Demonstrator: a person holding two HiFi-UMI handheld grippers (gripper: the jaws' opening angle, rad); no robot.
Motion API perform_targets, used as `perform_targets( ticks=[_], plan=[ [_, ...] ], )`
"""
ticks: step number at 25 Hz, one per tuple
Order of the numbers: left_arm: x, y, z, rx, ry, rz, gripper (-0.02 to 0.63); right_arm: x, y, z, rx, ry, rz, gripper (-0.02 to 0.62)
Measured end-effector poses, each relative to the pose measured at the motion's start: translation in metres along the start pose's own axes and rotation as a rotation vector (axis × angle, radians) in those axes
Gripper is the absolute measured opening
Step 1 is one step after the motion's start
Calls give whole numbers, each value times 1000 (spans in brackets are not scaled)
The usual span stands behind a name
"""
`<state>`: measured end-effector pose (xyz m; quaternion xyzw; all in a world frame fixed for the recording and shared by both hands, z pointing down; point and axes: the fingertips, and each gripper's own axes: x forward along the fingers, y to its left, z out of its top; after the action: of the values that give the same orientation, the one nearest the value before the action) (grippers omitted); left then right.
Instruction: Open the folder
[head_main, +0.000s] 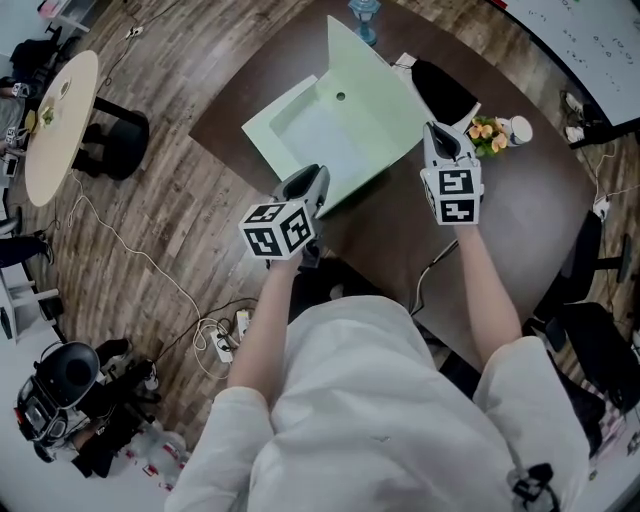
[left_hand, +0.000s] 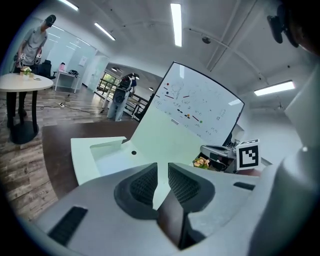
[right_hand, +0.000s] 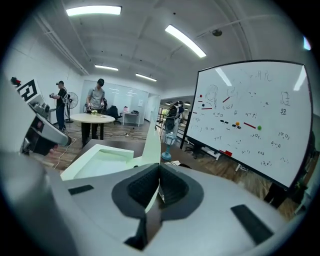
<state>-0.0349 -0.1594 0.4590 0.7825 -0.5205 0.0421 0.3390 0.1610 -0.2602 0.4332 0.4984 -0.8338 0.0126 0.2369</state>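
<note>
A pale green folder lies on the dark brown table (head_main: 520, 215); its base (head_main: 300, 130) is flat and its cover (head_main: 375, 95) stands raised at a slant. My right gripper (head_main: 437, 135) is at the cover's right edge. In the right gripper view the jaws (right_hand: 159, 172) are shut on the thin cover (right_hand: 152, 142), which runs between the pads. My left gripper (head_main: 312, 182) hovers at the folder's near edge, open. In the left gripper view the jaws (left_hand: 162, 172) stand apart, and the folder (left_hand: 150, 145) shows through the gap with nothing pressed between the pads.
A blue bottle-like object (head_main: 365, 15) stands beyond the folder. A black item (head_main: 445, 90), small flowers (head_main: 487, 130) and a white cup (head_main: 518, 130) sit to the right of the cover. A round pale table (head_main: 60, 120) and floor cables (head_main: 215, 335) lie to the left. A whiteboard (right_hand: 250, 120) stands to the right.
</note>
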Motion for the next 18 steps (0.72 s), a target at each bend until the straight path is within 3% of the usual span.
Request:
perform_targets(
  ticks=[18],
  plan=[
    [27, -32, 14, 58, 6, -59, 63, 26, -51, -29, -4, 86, -124, 8]
  ],
)
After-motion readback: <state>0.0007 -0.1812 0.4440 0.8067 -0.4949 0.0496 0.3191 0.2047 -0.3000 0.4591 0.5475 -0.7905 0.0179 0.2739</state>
